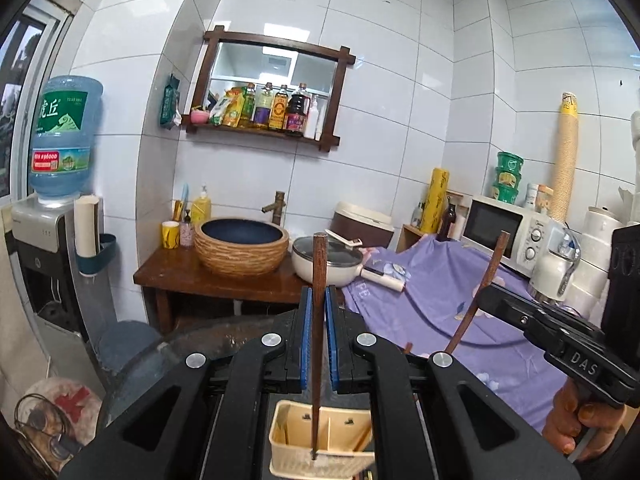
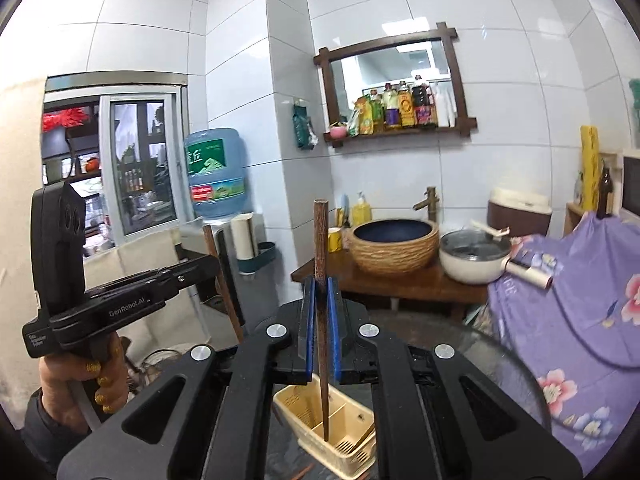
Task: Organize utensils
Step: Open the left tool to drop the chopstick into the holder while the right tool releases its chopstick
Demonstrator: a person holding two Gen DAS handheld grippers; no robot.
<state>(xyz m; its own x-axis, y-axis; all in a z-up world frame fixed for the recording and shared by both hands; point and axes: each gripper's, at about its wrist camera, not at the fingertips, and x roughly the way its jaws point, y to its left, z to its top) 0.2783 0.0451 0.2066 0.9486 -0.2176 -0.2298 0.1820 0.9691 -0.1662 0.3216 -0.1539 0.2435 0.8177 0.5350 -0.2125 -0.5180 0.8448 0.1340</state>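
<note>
Below on dark glass, the beige caddy (image 2: 336, 432) holds chopsticks; both jaws clench a wooden chopstick (image 1: 318, 320) each.

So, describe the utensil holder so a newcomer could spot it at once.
Start at the woven basin on the wooden counter, then look down to the dark round table below the grippers. There sits the utensil holder: a cream plastic box with slotted walls and inner dividers, the only pale container there.

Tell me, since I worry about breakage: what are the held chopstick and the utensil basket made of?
Long dark brown chopstick: probably wood, matte, with visible grain. Cream slotted utensil basket: seemingly moulded plastic, smooth, with a faint sheen and thin divider walls.
</note>
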